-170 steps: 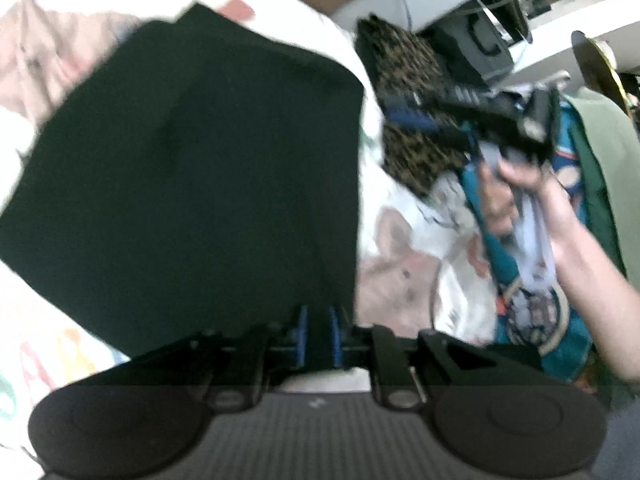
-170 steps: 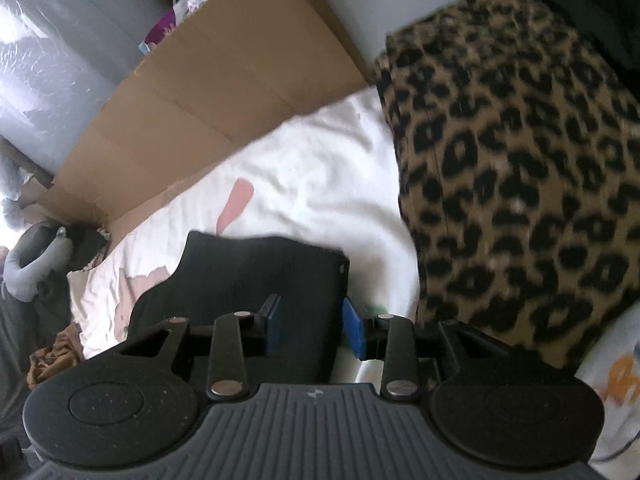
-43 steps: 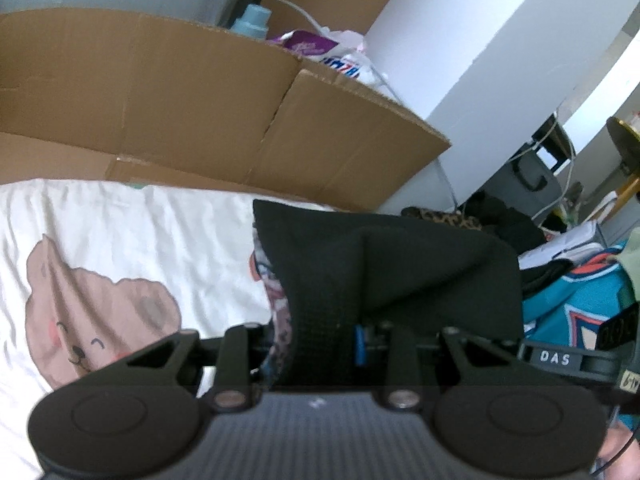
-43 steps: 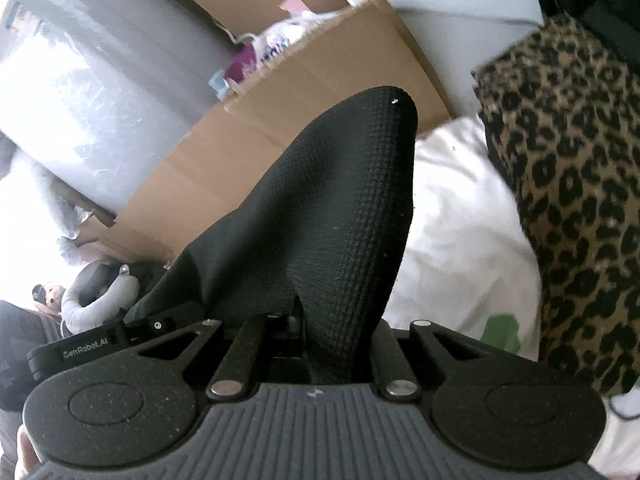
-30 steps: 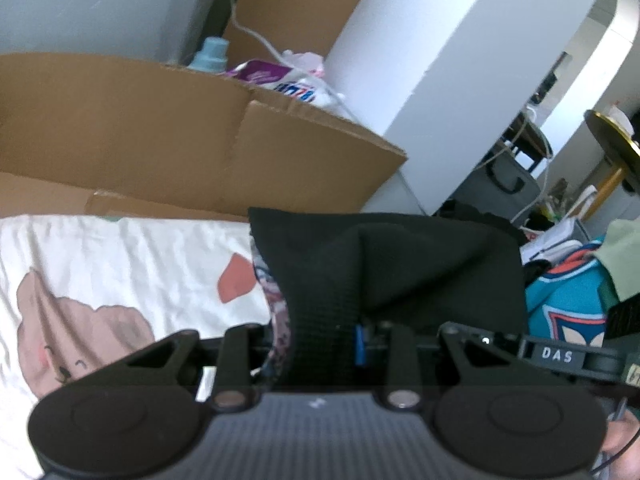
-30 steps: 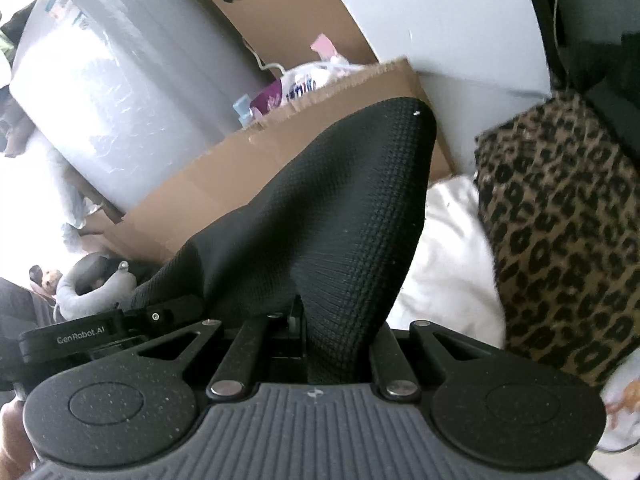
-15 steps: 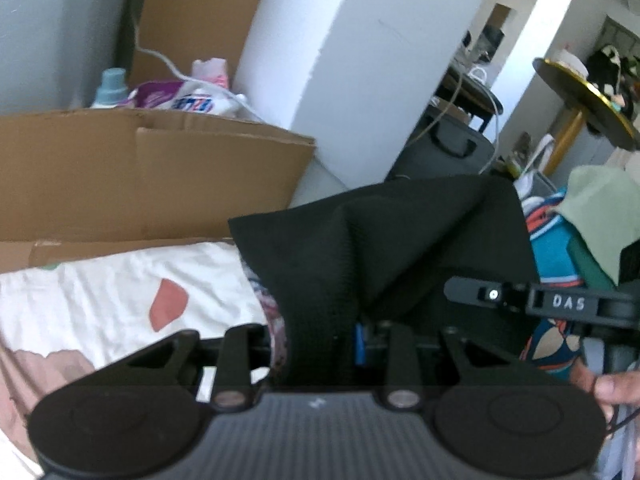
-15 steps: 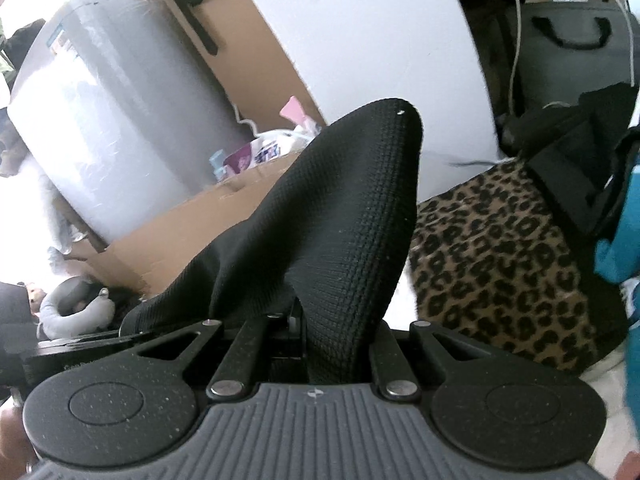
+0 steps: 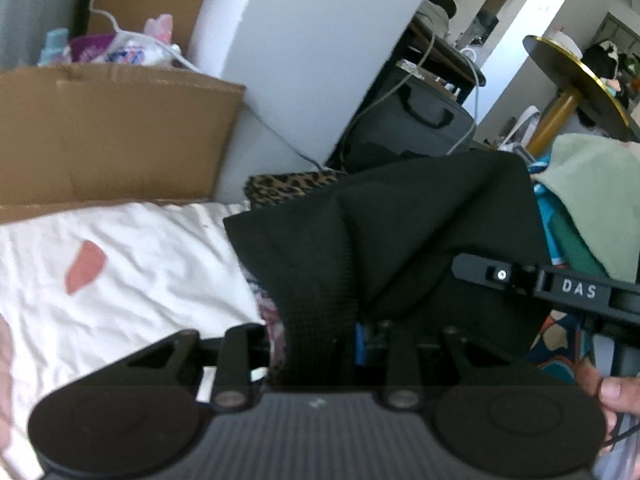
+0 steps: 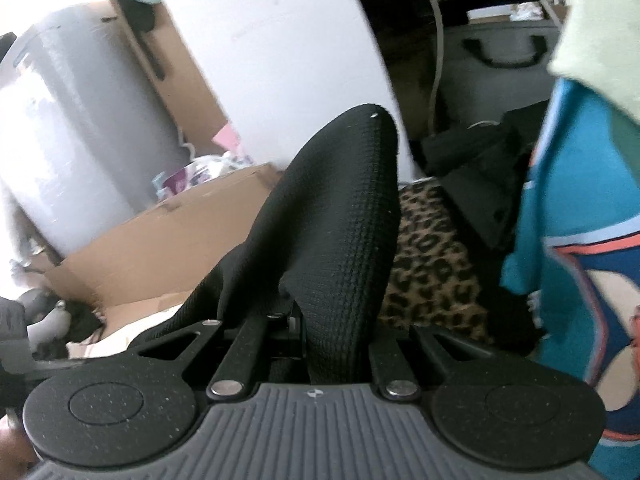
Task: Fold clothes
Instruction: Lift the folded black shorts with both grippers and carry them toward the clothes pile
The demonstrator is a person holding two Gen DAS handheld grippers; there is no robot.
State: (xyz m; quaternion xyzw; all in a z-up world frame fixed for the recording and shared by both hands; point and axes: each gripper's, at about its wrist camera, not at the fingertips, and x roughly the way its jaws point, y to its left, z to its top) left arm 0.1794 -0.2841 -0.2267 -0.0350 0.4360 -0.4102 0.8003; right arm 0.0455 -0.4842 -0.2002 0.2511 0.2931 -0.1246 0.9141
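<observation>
Left gripper (image 9: 320, 344) and right gripper (image 10: 316, 332) are each clamped on the black knit garment (image 9: 392, 240), holding it (bunched between the 2 tools) above the white bedsheet (image 9: 140, 264), beside a leopard-print cloth (image 10: 436, 264).

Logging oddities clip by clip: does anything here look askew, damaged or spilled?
Nothing damaged or spilled. The black garment is bunched and peaked, not flat, pinched in the jaws of both the left gripper and the right gripper, lifted above the white sheet. The surroundings are cluttered: leopard-print fabric and other clothes lie loose.
</observation>
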